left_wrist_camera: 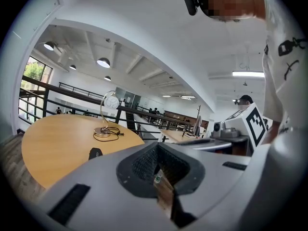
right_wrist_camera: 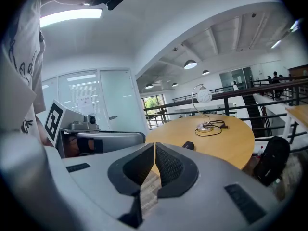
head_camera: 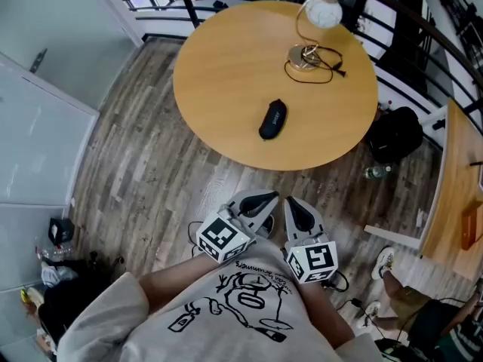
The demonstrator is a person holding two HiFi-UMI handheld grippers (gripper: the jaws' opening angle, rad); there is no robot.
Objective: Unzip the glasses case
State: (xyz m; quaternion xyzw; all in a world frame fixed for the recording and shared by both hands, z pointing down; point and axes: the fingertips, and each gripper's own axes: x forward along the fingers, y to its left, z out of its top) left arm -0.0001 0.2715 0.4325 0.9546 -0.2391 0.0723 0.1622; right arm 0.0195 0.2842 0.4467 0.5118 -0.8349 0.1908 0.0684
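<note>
The black zipped glasses case (head_camera: 272,119) lies on the round wooden table (head_camera: 226,74), toward its near side. It also shows small in the left gripper view (left_wrist_camera: 95,153) and in the right gripper view (right_wrist_camera: 188,145). Both grippers are held close to the person's chest, off the table and well short of the case. My left gripper (head_camera: 260,197) points at the table with its jaws together and nothing in them (left_wrist_camera: 156,146). Beside it, my right gripper (head_camera: 291,200) is likewise shut and empty (right_wrist_camera: 154,145).
A desk lamp (head_camera: 317,13) with a coiled black cable (head_camera: 313,70) stands at the table's far side. A black backpack (head_camera: 394,134) and a bottle (head_camera: 377,172) sit on the wood floor to the right. Another wooden table (head_camera: 453,187) is further right, railings behind.
</note>
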